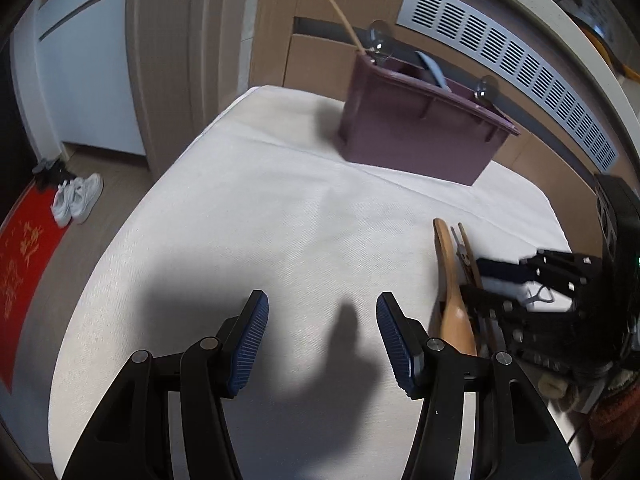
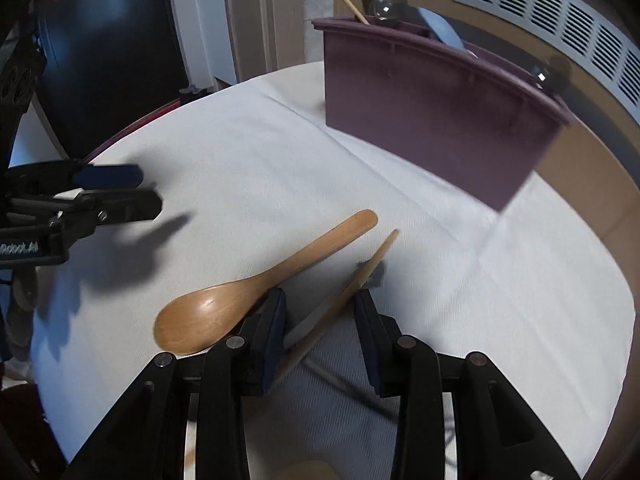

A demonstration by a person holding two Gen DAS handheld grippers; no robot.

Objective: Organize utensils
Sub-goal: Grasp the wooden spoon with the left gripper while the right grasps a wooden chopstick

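Observation:
A purple utensil bin (image 1: 420, 128) stands at the far side of the white-clothed table; it also shows in the right wrist view (image 2: 436, 124). It holds a wooden chopstick (image 1: 345, 26), metal spoons (image 1: 379, 38) and a blue utensil (image 1: 434, 70). A wooden spoon (image 2: 256, 284) lies on the cloth, also in the left wrist view (image 1: 450, 288). A wooden chopstick (image 2: 352, 292) lies between the open jaws of my right gripper (image 2: 320, 312), not clamped. My left gripper (image 1: 322, 316) is open and empty over bare cloth, left of the spoon.
The table (image 1: 240, 220) is covered by a white cloth. A wall with a vent grille (image 1: 512, 76) is behind the bin. White shoes (image 1: 76, 200) and a red mat (image 1: 20, 272) lie on the floor to the left. My left gripper shows in the right wrist view (image 2: 120, 192).

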